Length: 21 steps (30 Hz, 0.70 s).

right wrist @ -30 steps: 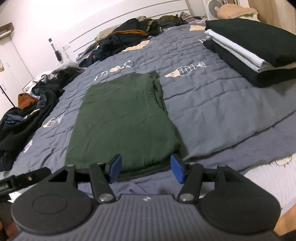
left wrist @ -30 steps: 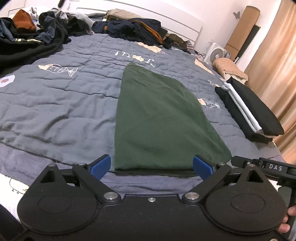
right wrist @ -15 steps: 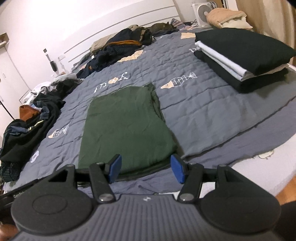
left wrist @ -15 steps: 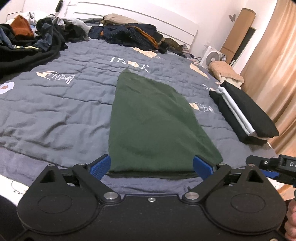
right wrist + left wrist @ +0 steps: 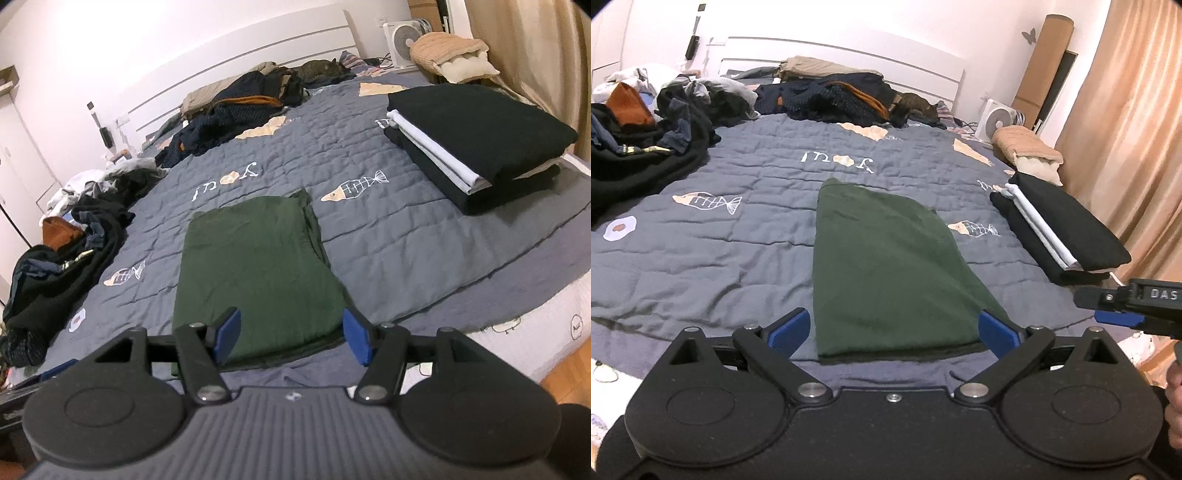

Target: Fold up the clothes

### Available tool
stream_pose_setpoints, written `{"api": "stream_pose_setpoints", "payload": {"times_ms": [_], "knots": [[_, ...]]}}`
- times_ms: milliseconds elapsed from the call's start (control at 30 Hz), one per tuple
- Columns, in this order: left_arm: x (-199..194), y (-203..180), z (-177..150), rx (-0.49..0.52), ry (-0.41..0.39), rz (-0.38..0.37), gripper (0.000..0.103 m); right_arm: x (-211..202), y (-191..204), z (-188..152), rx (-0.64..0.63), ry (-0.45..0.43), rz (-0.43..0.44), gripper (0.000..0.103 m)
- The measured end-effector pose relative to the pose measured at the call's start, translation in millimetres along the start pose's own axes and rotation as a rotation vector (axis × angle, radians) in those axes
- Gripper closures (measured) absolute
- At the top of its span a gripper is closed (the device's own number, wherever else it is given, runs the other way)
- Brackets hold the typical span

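1. bedroom with a white headboard; a grey-blue quilt (image 5: 713, 254) printed with little fish covers the bed and serves as the work surface.
2. green garment (image 5: 886, 266) lies flat mid-quilt, already folded into a long rectangle, its near hem just beyond both grippers.
3. left gripper (image 5: 894, 332) hangs above that hem, jaws spread wide, nothing between them.
4. right gripper (image 5: 291, 334) hovers likewise, jaws about half spread and empty.
5. the cloth looks light, soft and limp, probably a knit; it should sag and slide over itself when lifted.
6. best hold, i judge: pinch all layers at the two near corners, one gripper each.
7. folded stack (image 5: 476, 144) sits at the right edge; unfolded clothes (image 5: 646, 140) heap at far left.
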<state>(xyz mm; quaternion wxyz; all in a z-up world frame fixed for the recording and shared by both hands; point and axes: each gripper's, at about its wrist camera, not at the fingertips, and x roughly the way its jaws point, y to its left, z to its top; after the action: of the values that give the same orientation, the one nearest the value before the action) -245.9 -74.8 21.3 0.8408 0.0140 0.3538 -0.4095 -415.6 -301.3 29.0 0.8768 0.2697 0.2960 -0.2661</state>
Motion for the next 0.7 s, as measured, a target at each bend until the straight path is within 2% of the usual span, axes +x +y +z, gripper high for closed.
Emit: {"api": "stream_pose_setpoints", "payload": {"times_ms": [333, 700], "knots": [[-13, -9, 6, 0.036, 0.016, 0.025, 0.004, 12, -4, 5, -0.017, 0.044, 0.012, 0.041], [-15, -12, -2, 0.081, 0.044, 0.078, 0.004, 33, -34, 9, 0.029, 0.071, 0.033, 0.041]]}}
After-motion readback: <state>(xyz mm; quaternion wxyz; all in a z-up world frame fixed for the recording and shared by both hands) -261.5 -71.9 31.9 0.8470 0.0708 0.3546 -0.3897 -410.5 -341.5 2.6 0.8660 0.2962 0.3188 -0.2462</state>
